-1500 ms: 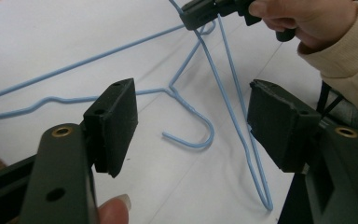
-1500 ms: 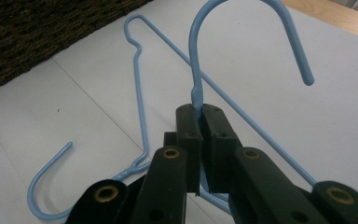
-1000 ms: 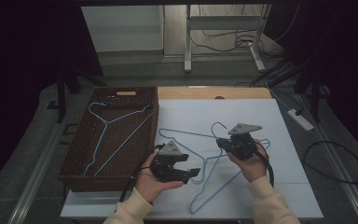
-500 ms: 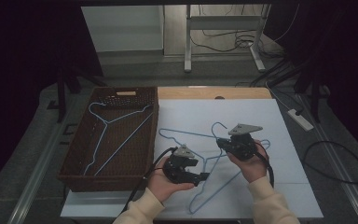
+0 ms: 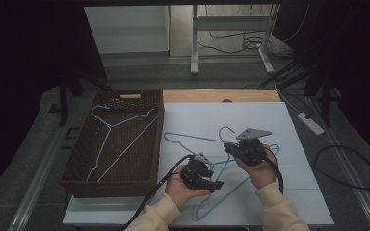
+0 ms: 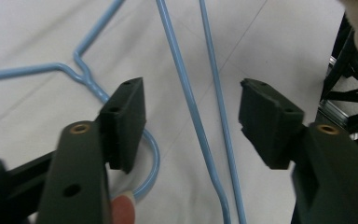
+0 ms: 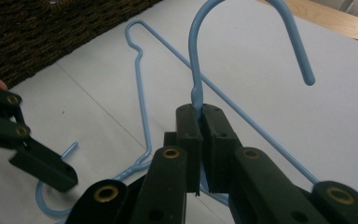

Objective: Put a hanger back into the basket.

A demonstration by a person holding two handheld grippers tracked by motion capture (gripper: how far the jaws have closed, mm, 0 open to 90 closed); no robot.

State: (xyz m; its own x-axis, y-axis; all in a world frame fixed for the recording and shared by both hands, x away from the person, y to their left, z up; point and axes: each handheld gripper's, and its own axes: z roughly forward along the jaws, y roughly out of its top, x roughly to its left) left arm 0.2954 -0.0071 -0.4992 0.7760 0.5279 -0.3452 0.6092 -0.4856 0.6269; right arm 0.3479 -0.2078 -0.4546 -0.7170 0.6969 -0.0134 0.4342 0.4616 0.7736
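Light-blue wire hangers [image 5: 231,185] lie overlapped on the white table [image 5: 197,113]. My right gripper [image 5: 229,147] is shut on the neck of one hanger, just below its hook [image 7: 242,28], with the jaws pressed together [image 7: 200,112]. My left gripper [image 5: 217,185] is open low over the table. Two blue wires [image 6: 191,107] run between its jaws without touching them, and another hanger's hook [image 6: 151,154] curls beside the left jaw. In the right gripper view the left gripper [image 7: 42,168] comes in from the left.
A dark woven basket [image 5: 77,163] at the table's left holds one more blue hanger [image 5: 120,139]. A wooden strip [image 5: 221,95] runs along the table's far edge. On the floor to the right lie a power strip [image 5: 310,122] and cables.
My left gripper has moved right from beside the basket, and its open jaws now straddle the hanger wires. The right gripper has kept its grip in the same place.
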